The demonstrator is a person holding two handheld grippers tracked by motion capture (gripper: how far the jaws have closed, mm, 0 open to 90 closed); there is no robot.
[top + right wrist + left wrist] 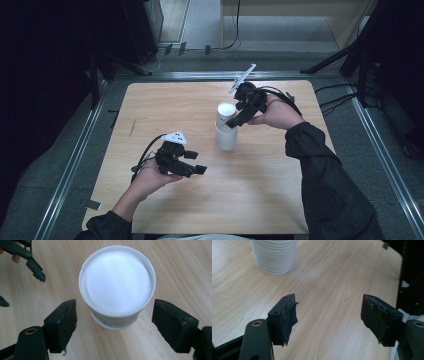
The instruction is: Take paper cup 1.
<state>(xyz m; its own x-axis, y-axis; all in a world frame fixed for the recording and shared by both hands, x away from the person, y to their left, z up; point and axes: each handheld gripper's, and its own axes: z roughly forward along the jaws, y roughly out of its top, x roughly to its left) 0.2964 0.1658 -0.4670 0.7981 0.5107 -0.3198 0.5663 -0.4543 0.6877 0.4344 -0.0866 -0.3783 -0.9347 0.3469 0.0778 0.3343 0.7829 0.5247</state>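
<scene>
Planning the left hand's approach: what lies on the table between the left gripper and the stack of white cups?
Nothing: between the left gripper and the stack of white cups there is bare wooden table, as the high view shows.

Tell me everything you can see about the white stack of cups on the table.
The white stack of cups stands upright near the middle of the wooden table. It looks like nested paper or foam cups: the left gripper view shows close ribbed rims at its base, and the right gripper view shows a flat white top inside a thin rim. The right gripper hangs above it, jaws open on either side, not touching.
</scene>
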